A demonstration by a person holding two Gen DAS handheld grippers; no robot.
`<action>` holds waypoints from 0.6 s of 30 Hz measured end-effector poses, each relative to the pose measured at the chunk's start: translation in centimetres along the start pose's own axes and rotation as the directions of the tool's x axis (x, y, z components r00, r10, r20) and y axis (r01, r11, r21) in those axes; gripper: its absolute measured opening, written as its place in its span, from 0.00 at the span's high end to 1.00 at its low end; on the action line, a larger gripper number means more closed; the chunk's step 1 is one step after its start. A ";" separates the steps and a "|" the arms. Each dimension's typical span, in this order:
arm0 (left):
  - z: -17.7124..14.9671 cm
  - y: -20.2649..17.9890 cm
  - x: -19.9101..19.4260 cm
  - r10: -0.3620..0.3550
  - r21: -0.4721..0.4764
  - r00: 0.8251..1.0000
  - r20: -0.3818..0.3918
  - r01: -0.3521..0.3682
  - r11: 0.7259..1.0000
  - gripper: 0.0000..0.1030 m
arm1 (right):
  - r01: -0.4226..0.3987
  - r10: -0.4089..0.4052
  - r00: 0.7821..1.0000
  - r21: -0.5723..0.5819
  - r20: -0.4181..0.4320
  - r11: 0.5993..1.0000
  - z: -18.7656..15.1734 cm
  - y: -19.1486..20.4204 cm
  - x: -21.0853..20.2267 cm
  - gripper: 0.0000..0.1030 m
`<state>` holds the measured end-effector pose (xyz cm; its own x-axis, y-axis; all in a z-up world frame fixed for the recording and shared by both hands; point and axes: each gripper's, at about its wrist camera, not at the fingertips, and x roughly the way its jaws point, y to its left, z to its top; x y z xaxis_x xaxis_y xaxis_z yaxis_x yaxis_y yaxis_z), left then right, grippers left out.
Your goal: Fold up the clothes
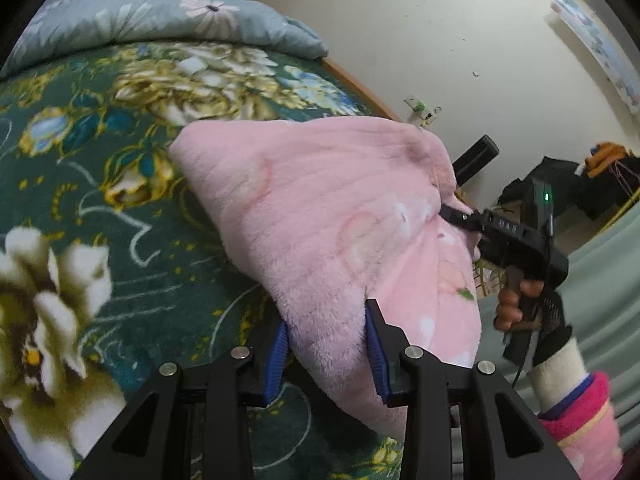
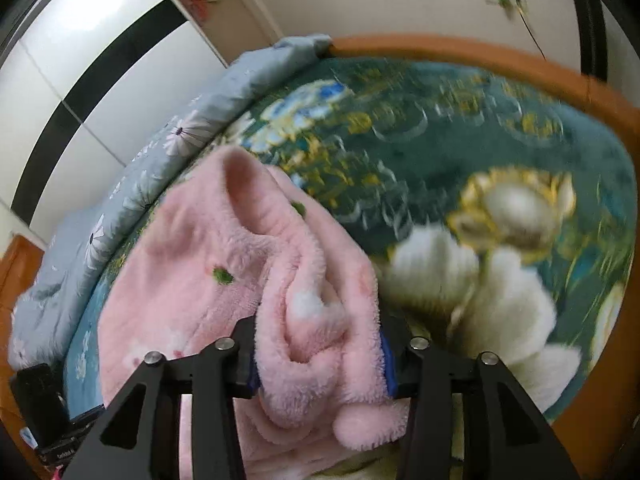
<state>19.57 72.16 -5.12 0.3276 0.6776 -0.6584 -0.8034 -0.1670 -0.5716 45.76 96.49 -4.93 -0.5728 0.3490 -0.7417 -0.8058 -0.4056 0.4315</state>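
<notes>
Garment: a pink, deep-pile fleece garment [image 1: 320, 216] with faint round peach prints and small green flecks, lifted into a rough triangular drape above the bed, its far corner still down on the blanket. In the right wrist view the same fleece [image 2: 224, 280] bunches into thick, rounded folds with 1 tube-like ridge standing up.

Left gripper: the left gripper [image 1: 326, 344], black angular frame with ribbed blue pads, has its 2 fingers [image 1: 376, 340] pinching the near lower edge of the fleece; the plush fabric fills the gap between the pads.

Right gripper: the right gripper [image 2: 320, 354] clamps a fat roll of the fleece between its 2 fingers [image 2: 387, 364] (the blue pads are mostly buried in pile). From the left wrist view its black body [image 1: 508, 236] meets the garment's right edge, held by a hand [image 1: 516, 300] in a white knit cuff with a pink terry sleeve.

Bed cover: a dark green plush blanket [image 1: 80, 168] printed with large cream and gold flowers and thin pale scrolls, spread flat under the garment.

Quilt: a grey-blue cotton quilt with daisy print [image 1: 160, 16], lying in a soft puffed ridge along the far side of the bed.

Bed frame: a curved orange-brown wooden rim [image 2: 460, 50] edging the blanket; this part of the right view is blurred.
</notes>
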 end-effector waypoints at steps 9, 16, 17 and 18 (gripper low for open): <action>0.9 -3.2 -6.3 0.176 0.220 0.974 0.141 -0.204 0.954 0.53 | 0.113 -0.086 0.981 -0.149 0.172 0.982 -0.6 2.7 -7.0 0.44; 0.2 -8.0 -3.4 0.196 0.329 0.968 0.156 -0.238 0.914 0.49 | 0.141 -0.087 0.979 -0.306 0.183 0.942 -1.5 8.5 -6.8 0.44; -0.1 -8.3 -2.5 0.208 0.348 0.967 0.150 -0.248 0.904 0.49 | 0.142 -0.083 0.979 -0.332 0.185 0.932 -2.1 9.2 -6.3 0.44; -0.5 -8.6 -1.7 0.220 0.364 0.965 0.140 -0.257 0.895 0.49 | 0.144 -0.081 0.979 -0.357 0.186 0.923 -2.6 9.8 -5.7 0.44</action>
<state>26.12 72.12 0.65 0.0700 0.7178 -0.6927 -0.9843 -0.0630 -0.1647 41.50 88.33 2.17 -0.5233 0.5320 -0.6657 -0.7729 -0.6253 0.1079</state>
